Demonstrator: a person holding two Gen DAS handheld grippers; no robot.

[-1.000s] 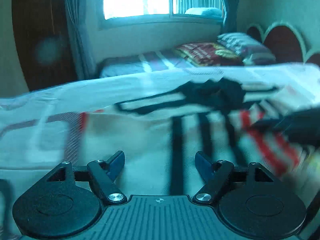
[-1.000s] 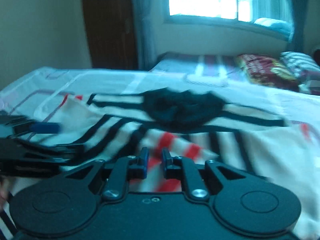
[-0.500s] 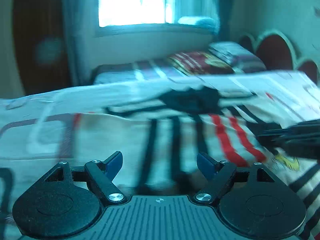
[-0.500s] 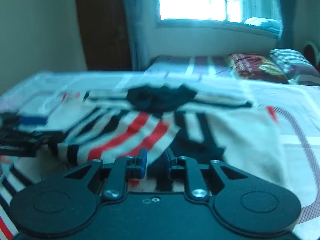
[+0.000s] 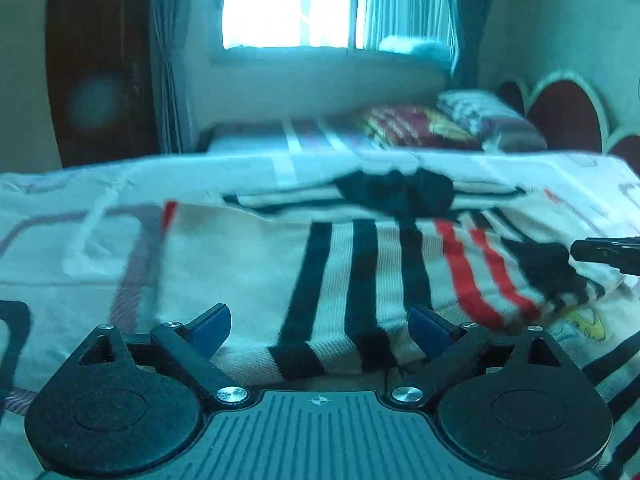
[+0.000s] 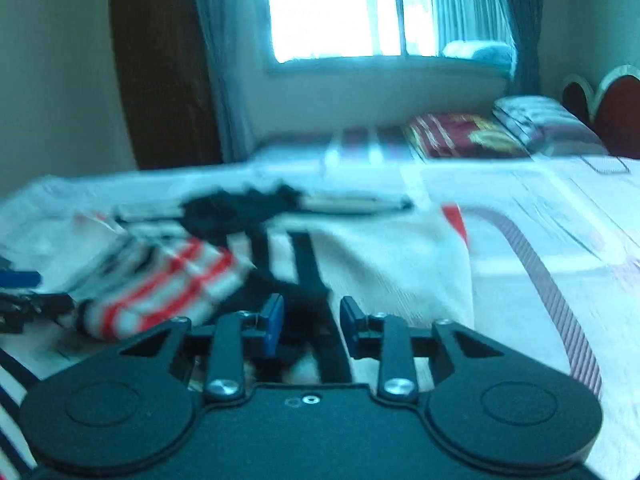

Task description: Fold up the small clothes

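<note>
My left gripper (image 5: 319,330) hangs just over the near hem of the striped shirt (image 5: 360,272), its jaws spread wide after opening further, nothing pinched. My right gripper (image 6: 308,326) has also just been parting its jaws; dark cloth lies between them, but the pads look clear of it. The shirt lies on the bed (image 5: 80,240), one side doubled inward, its black collar (image 5: 400,192) at the far end. I judge a fold just released; next I need fresh grips on an edge.
</note>
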